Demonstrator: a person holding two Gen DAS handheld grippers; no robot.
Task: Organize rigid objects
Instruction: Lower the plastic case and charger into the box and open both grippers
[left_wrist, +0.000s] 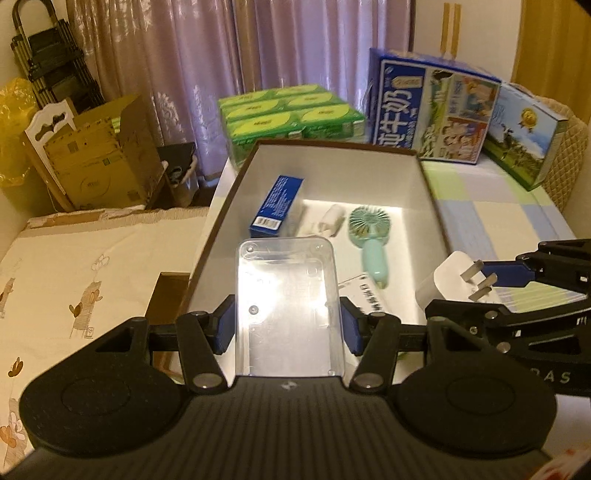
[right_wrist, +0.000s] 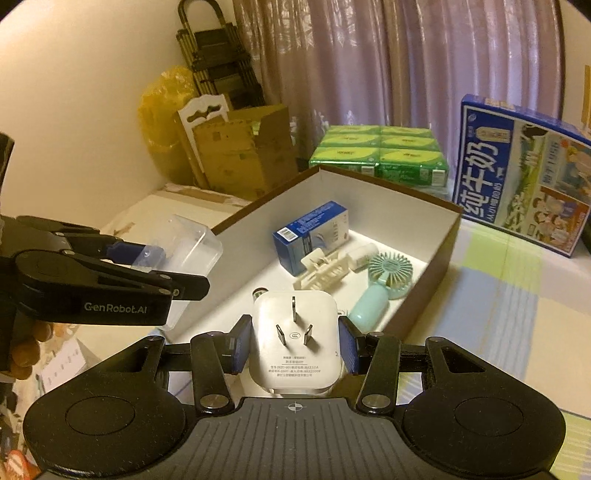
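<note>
I find the table (right_wrist: 491, 295) under a pastel checked cloth, and on it a large open cardboard box (left_wrist: 430, 192) with a brown outside and a white inside. Behind the box stand a blue milk carton case (left_wrist: 428, 110) and a green shrink-wrapped pack (left_wrist: 291, 110), both close to the box's far wall.

My left gripper (left_wrist: 288, 325) is clamped on a clear plastic case (left_wrist: 288, 306), its blue pads pressed to the case's two long sides. The case hangs above the near left part of the box. In the right wrist view I see the same case (right_wrist: 184, 240) held just over the box's left rim.

My right gripper (right_wrist: 293, 345) is clamped on a white plug adapter (right_wrist: 293, 343), three prongs facing the camera. The adapter sits above the near end of the box, beside the clear case but not touching it.

On the box floor lie a blue carton (right_wrist: 310, 232) towards the far left, a mint green hand fan (right_wrist: 384, 284) on the right with its handle pointing to the near side, a cream plastic clip (right_wrist: 321, 273) just beside the blue carton, and a small white cylinder (right_wrist: 360, 256) touching the fan's head. A printed paper slip (left_wrist: 364, 291) lies near the fan's handle.
</note>
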